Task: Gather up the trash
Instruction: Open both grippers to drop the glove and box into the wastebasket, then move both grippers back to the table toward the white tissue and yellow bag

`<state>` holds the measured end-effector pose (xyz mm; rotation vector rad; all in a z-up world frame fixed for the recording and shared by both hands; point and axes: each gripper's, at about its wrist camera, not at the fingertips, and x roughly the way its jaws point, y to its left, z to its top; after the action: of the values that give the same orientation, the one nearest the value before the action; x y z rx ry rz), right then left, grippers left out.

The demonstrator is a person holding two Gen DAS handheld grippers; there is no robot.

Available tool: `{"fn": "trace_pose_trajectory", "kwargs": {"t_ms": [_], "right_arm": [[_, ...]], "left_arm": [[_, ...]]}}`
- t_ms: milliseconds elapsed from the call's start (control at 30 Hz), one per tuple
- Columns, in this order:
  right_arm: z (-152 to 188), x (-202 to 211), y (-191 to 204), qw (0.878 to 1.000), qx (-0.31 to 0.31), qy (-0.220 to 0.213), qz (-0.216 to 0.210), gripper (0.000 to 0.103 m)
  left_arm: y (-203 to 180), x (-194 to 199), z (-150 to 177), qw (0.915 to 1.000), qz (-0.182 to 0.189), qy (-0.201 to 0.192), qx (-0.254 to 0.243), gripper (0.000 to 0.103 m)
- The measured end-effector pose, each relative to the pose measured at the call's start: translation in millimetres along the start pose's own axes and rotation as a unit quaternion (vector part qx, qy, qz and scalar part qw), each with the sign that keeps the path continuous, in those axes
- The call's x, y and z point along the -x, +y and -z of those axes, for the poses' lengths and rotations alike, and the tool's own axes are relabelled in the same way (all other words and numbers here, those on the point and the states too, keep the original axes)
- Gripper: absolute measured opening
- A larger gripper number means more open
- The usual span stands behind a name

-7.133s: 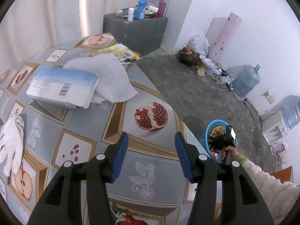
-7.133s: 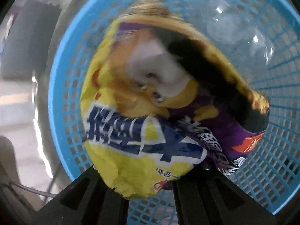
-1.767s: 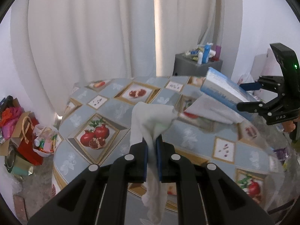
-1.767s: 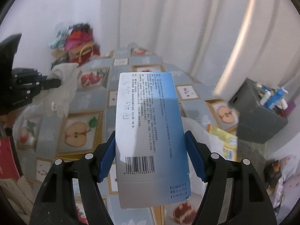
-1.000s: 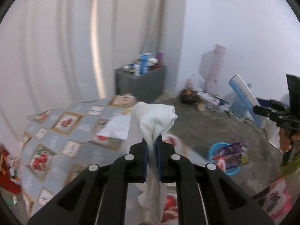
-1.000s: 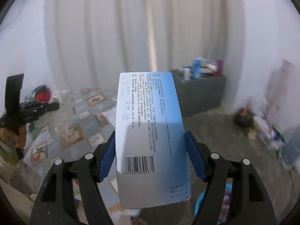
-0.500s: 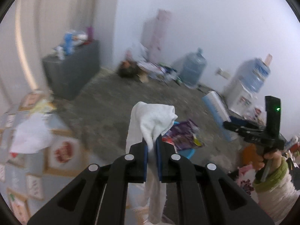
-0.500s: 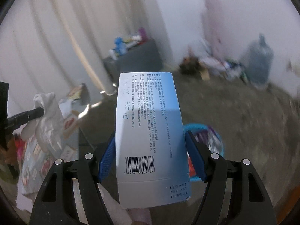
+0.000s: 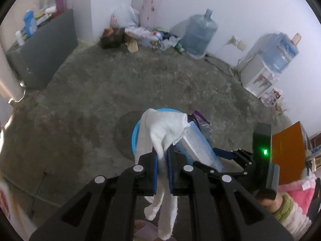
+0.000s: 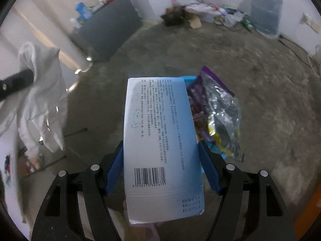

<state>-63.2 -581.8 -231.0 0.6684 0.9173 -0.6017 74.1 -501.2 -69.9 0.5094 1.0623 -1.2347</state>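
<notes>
- Left gripper [image 9: 162, 161]: blue pads pinched together on a white glove [image 9: 163, 132], bunched above the jaws with its fingers dangling below; seemingly gripped at mid-body so nothing drags on the way to the bin.
- Right gripper [image 10: 161, 167]: fingers spread wide and clamped on the long sides of a flat blue-and-white box [image 10: 160, 140], barcode end nearest the camera; a grip across the width probably keeps the light carton from twisting.
- Both loads carried out over the blue basket [image 9: 134, 134] on the concrete floor [image 9: 90, 100], apparently so a simple release lets each one fall in.
- Basket already crowded: a purple and yellow snack wrapper [image 10: 217, 116] sticking up over the rim, only a sliver of blue rim visible past the box in the right wrist view.
- Likely obstacles: the wrapper taking up room under the box, and the two grippers close side by side above a small opening; glove hanging just beside the box, contact between them impossible to judge.
- Around, well clear of the drop: a grey cabinet [image 9: 40, 54] with bottles on top, a water jug [image 9: 198, 34] and a litter pile [image 9: 148, 36] along the wall, a water dispenser [image 9: 266, 66] at right, an orange board [image 9: 289, 152] near the right-hand sleeve.
</notes>
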Motion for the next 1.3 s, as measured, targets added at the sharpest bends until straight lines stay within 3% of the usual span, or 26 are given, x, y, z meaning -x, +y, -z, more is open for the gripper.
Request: {"fn": "trace_pose_trajectory", "kwargs": {"t_ms": [67,133,200,333,600,900,1133,1300], "right_arm": [[-4.5,-15.4,-5.4,1.000,0.002,0.001,0.022,0.068],[-6.5,-30.4,-11.8,0.999,0.000,0.009,0.035,0.070],[-7.7,-39.6,-16.4,0.999,-0.001,0.013,0.044,0.073],[-5.3,-34.9,-20.7,0.999,-0.007,0.000,0.044,0.073],[0.1,-5.3,-14.5,0.999,0.012,-0.037,0.035,0.073],[-6.0,44.0,21.2,0.994,0.053,-0.098,-0.019,0.073],[-21.9,70.6,72.2,0.984,0.106,-0.126,-0.068,0.073],[-42.5,80.2,126.4,0.972,0.152,-0.142,-0.110,0.073]], "left_arm": [[-1.2,-25.5,-14.6,0.9999,0.009,0.011,0.003,0.008],[-2.9,-51.3,-26.0,0.9993,0.025,0.027,0.006,0.018],[-2.5,-77.8,-32.9,0.9978,0.038,0.050,0.019,0.046],[-0.3,-88.7,-32.1,0.9965,0.049,0.055,0.040,0.048],[2.4,-62.6,-23.7,0.9984,0.040,0.036,0.020,0.048],[25.1,25.1,-6.1,0.9998,0.002,-0.020,0.000,0.049],[93.5,129.1,40.9,0.9938,-0.043,-0.092,0.045,0.049],[159.3,185.6,87.7,0.9826,-0.097,-0.128,0.094,0.049]]}}
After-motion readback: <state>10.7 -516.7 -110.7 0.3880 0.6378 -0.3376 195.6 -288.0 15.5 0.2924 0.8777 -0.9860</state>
